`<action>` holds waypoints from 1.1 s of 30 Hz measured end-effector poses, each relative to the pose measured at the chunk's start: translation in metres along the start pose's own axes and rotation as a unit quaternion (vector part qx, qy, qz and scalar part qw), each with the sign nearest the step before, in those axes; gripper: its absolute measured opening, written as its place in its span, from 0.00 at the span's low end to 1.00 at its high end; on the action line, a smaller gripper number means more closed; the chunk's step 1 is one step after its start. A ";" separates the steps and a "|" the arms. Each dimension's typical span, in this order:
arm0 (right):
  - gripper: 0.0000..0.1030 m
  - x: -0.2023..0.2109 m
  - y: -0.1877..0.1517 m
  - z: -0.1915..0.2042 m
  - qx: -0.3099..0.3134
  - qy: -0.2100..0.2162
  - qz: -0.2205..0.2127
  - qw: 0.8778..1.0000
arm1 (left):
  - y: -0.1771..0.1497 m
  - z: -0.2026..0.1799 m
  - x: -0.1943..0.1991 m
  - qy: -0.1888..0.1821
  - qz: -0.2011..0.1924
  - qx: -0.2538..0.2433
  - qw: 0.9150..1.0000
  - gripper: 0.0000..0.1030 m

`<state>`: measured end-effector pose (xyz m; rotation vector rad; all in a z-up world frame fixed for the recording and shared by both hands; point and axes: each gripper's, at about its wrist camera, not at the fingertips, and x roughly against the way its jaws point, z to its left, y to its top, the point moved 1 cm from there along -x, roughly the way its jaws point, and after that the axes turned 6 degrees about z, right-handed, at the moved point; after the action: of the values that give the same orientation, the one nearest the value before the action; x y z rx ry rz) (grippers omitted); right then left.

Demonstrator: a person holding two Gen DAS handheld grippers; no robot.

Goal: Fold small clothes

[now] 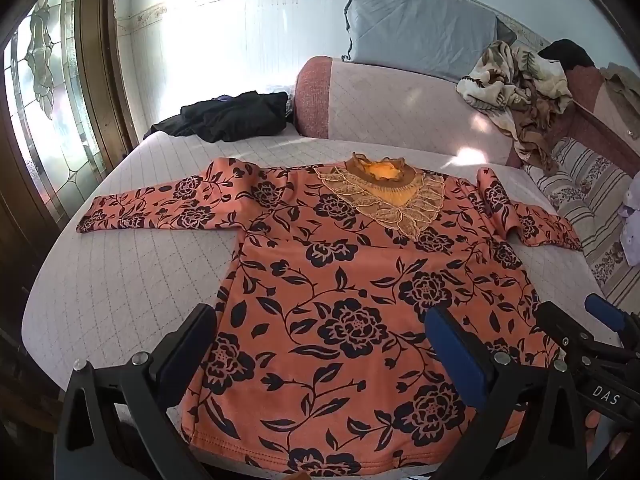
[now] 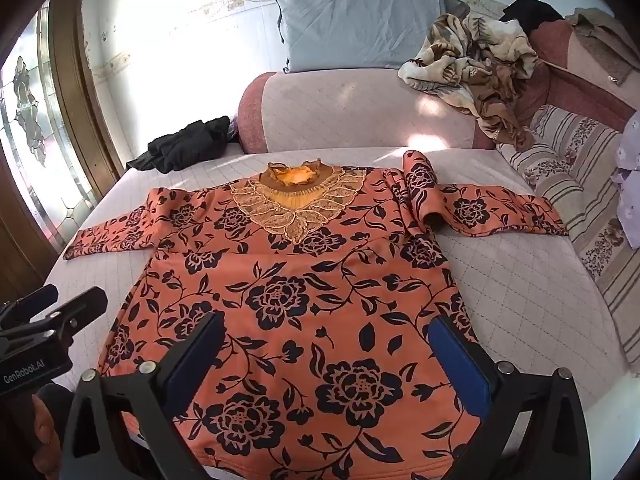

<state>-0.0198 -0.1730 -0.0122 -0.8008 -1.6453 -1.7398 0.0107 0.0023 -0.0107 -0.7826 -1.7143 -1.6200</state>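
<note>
Lying flat and face up on the bed [image 1: 120, 272] is one orange top [image 1: 352, 288] with dark flowers. No fold is made yet, so nearly all the work looks left to do. Its body is spread out. One sleeve [image 1: 152, 208] lies straight out from the top, and the other sleeve [image 2: 492, 208] is bunched near the shoulder.

Both claws hover over the hem of the top. The left gripper [image 1: 320, 344] has its jaws wide apart, holding nothing. The right gripper [image 2: 326, 350] is the same.

Behind the top are one gray pillow [image 1: 416, 24], one dark pile [image 1: 236, 116] and one crumpled blanket [image 1: 516, 84].
</note>
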 end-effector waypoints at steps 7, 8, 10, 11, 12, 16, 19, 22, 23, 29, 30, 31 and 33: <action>1.00 0.004 0.004 0.005 0.003 -0.001 -0.010 1.000 | -0.004 0.000 0.001 -0.001 0.000 -0.001 1.000 1.00; 1.00 0.005 0.005 0.007 0.005 -0.002 -0.010 1.000 | -0.005 0.000 0.001 -0.001 -0.001 0.000 1.000 1.00; 1.00 0.004 0.005 0.007 0.003 0.000 -0.010 1.000 | -0.004 0.000 0.002 0.001 -0.002 0.000 1.000 1.00; 1.00 0.004 0.003 0.004 0.002 0.002 -0.011 1.000 | -0.004 0.000 0.002 0.001 -0.003 0.000 1.000 1.00; 1.00 0.004 0.002 0.005 0.003 0.002 -0.011 1.000 | -0.003 0.000 0.002 0.001 -0.002 0.000 1.000 1.00; 1.00 0.005 0.001 0.007 0.005 0.003 -0.011 1.000 | -0.003 0.002 0.002 0.000 -0.002 0.002 1.000 1.00; 1.00 0.006 0.001 0.009 0.006 0.004 -0.013 1.000 | -0.003 0.002 0.001 -0.001 -0.002 0.002 1.000 1.00; 1.00 0.006 0.004 0.010 0.007 0.006 -0.013 1.000 | -0.004 0.001 0.002 -0.002 -0.002 0.003 1.000 1.00; 1.00 0.007 0.004 0.010 0.007 0.007 -0.013 1.000 | -0.004 0.001 0.003 -0.002 -0.003 0.002 1.000 1.00; 1.00 0.007 0.004 0.013 0.009 0.007 -0.014 1.000 | -0.004 0.002 0.002 -0.006 -0.001 0.003 1.000 1.00; 1.00 0.008 0.004 0.013 0.009 0.007 -0.014 1.000 | -0.004 0.002 0.002 -0.006 -0.001 0.004 1.000 1.00; 1.00 0.008 0.005 0.014 0.010 0.007 -0.015 1.000 | -0.004 0.002 0.002 -0.006 -0.001 0.004 1.000 1.00; 1.00 0.008 0.005 0.015 0.012 0.007 -0.016 1.000 | -0.005 0.002 0.002 -0.008 -0.001 0.005 1.000 1.00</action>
<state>-0.0206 -0.1589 -0.0022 -0.7547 -1.6751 -1.7400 0.0054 0.0043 -0.0120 -0.7913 -1.7339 -1.6089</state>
